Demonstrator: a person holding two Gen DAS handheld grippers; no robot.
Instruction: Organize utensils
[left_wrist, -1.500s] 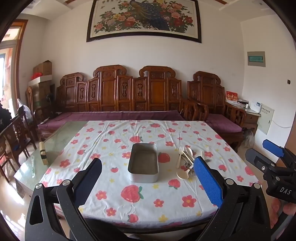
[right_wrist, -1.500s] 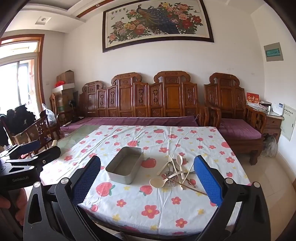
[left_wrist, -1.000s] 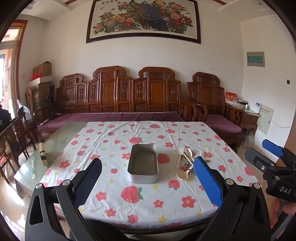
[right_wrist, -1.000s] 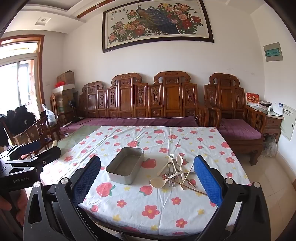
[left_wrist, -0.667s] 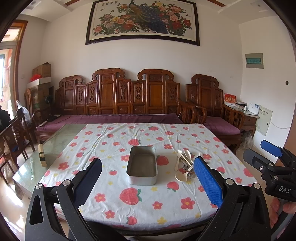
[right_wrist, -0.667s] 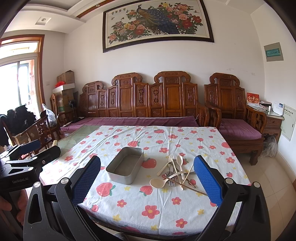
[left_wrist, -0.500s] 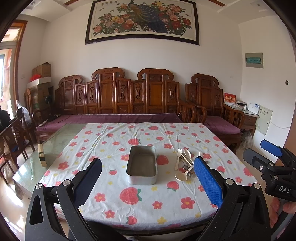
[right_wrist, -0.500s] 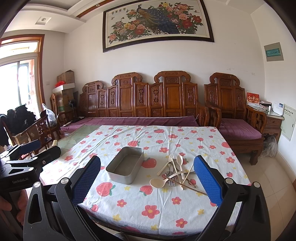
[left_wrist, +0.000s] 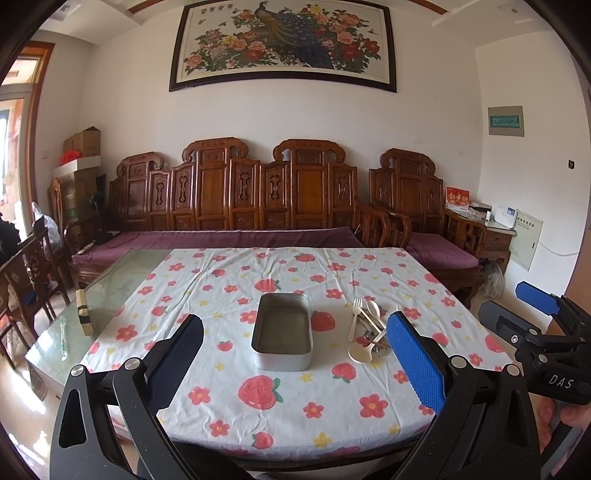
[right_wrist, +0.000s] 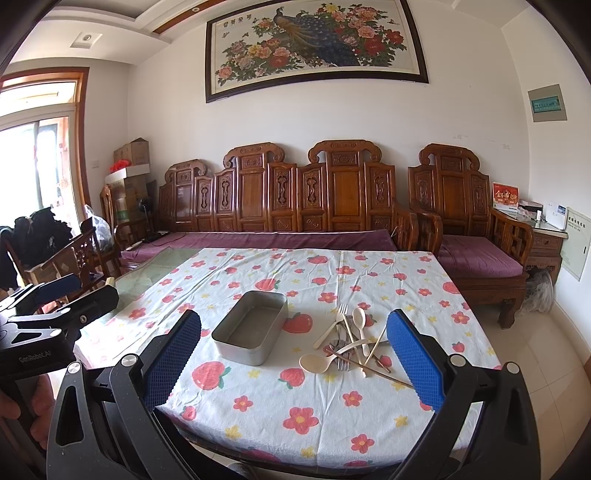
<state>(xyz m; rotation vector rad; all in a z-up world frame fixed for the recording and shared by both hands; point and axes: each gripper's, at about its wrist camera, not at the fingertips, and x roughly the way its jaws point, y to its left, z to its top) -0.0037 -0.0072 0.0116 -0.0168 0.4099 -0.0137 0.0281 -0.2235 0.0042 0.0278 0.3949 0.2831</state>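
A grey metal tray (left_wrist: 283, 331) (right_wrist: 252, 331) sits empty near the middle of the strawberry-print tablecloth (left_wrist: 258, 406) (right_wrist: 317, 413). To its right lies a loose pile of utensils (left_wrist: 367, 332) (right_wrist: 351, 345): cream plastic spoons, forks and thin chopsticks, crossed over one another. My left gripper (left_wrist: 295, 354) hovers open before the table's front edge, nothing between its blue pads. My right gripper (right_wrist: 293, 350) is also open and empty, held back from the table in line with the pile. Each gripper shows at the edge of the other's view.
A carved wooden bench (left_wrist: 236, 206) with purple cushions stands behind the table, with an armchair (left_wrist: 436, 229) at the right. Bare glass tabletop (left_wrist: 110, 288) lies left of the cloth, with a small block (left_wrist: 83, 312) on it. Chairs (left_wrist: 29, 280) stand further left.
Both grippers stay open and almost still. The left wrist view has shifted slightly, so the tray sits a little further left and lower than before.
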